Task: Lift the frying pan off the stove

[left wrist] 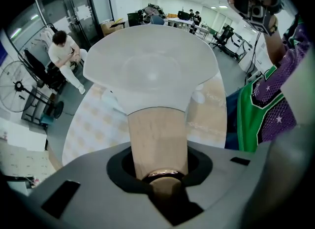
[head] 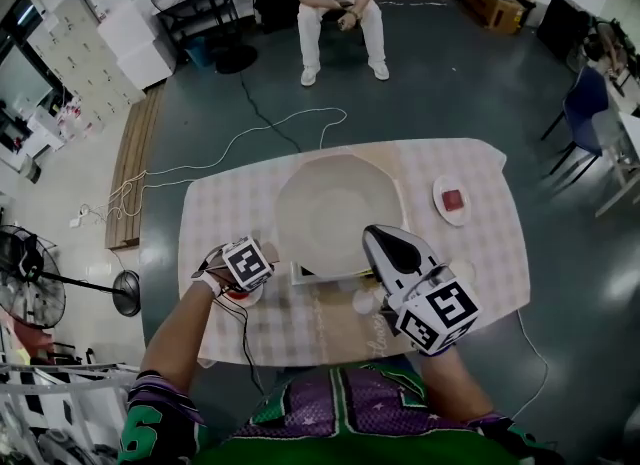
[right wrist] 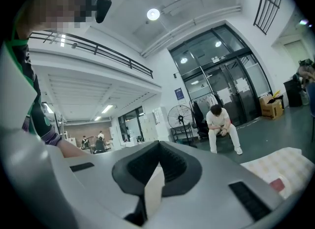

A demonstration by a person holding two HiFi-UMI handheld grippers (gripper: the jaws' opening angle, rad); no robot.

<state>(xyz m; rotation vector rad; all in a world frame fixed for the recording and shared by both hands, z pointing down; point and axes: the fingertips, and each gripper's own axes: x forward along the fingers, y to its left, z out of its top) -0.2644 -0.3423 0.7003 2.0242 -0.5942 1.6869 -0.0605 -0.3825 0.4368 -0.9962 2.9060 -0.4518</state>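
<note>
A wide white frying pan (head: 335, 208) sits over the stove (head: 312, 274) in the middle of the checkered table. Its wooden handle (left wrist: 157, 139) runs straight back between the jaws of my left gripper (left wrist: 160, 176), which are shut on it. The pan's bowl (left wrist: 152, 70) fills the left gripper view ahead. In the head view the left gripper (head: 258, 258) is at the pan's near-left side. My right gripper (head: 385, 241) is held up above the table's near right, its jaws together with nothing in them, and in its own view it (right wrist: 157, 147) points out across the room.
A small white plate with a red piece (head: 453, 199) lies at the table's right. A small white object (head: 365, 301) rests near the front edge. A red thing (head: 238, 295) shows under the left gripper. A seated person (head: 338, 3) and standing fans are beyond the table.
</note>
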